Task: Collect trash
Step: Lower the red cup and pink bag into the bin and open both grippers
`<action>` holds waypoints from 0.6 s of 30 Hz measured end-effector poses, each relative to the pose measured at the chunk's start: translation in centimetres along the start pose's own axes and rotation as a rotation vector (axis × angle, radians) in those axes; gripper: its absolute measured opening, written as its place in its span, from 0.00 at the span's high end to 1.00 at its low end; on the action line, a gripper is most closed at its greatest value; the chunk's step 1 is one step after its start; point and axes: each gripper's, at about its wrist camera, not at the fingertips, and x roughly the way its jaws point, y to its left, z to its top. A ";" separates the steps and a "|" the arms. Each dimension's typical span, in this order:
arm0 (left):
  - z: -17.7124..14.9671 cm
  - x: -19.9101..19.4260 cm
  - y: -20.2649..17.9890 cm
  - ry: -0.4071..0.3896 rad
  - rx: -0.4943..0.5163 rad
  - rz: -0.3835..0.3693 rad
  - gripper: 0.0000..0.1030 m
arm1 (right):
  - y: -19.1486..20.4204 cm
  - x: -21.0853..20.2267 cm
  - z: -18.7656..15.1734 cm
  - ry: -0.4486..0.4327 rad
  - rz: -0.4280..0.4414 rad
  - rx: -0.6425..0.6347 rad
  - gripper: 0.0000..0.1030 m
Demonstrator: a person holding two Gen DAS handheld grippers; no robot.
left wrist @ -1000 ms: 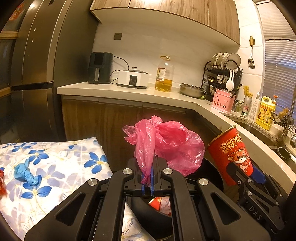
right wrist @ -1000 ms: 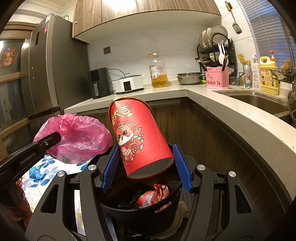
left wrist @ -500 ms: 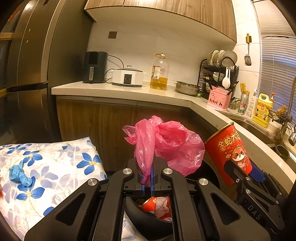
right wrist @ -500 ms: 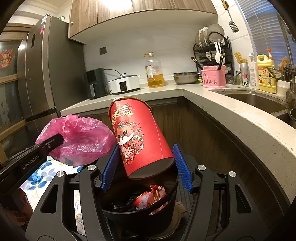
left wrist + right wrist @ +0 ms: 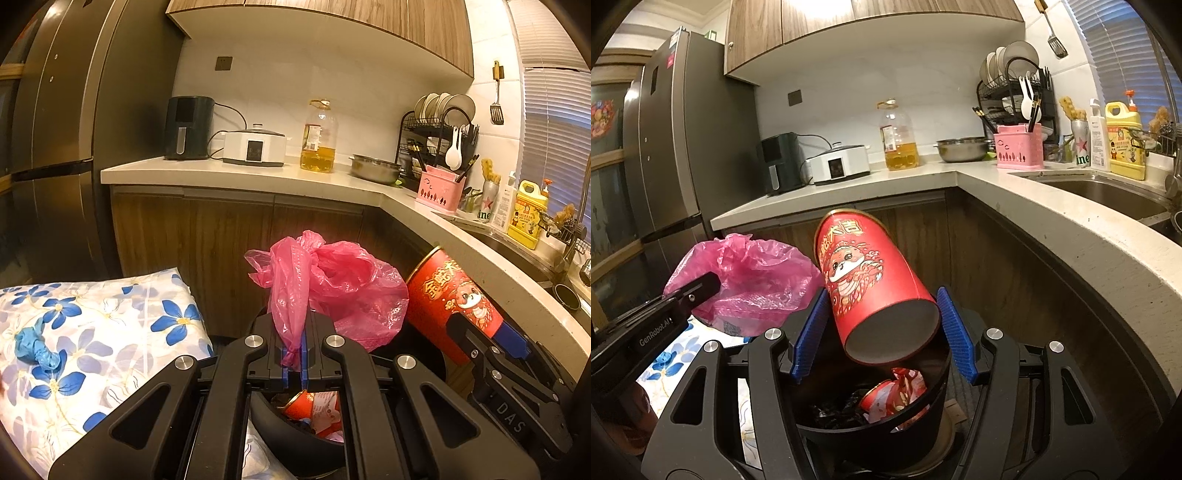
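Kitchen cabinets and a pale counter (image 5: pixel 236 173) curved behind a black bin (image 5: pixel 871 435) on the floor. Above the bin, the left gripper (image 5: pixel 293 363) had its jaws clamped tight on the twisted neck of a pink plastic bag (image 5: pixel 332 284). To the right, the right gripper (image 5: pixel 882 332) held a tilted red paper cup (image 5: pixel 871 284) between half-open jaws, over red wrappers (image 5: pixel 897 395) already in the bin.

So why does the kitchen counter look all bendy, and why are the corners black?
In both views a fisheye lens curves the counter and leaves dark rounded corners. In the right wrist view, the light under the cupboard glares white. In the left wrist view, the fridge side sits in shadow, while the pink bag looks sharp.
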 end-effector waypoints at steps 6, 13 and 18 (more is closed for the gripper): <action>-0.2 0.3 0.1 0.012 -0.002 0.003 0.96 | 0.1 0.5 -0.2 0.008 0.000 -0.002 0.44; -0.7 1.2 -0.2 0.039 0.007 0.001 0.96 | -0.5 0.7 -0.6 0.019 -0.013 0.024 0.44; -1.1 1.6 -0.6 0.055 0.021 -0.013 0.96 | -1.0 -0.2 -0.7 0.003 -0.038 0.042 0.40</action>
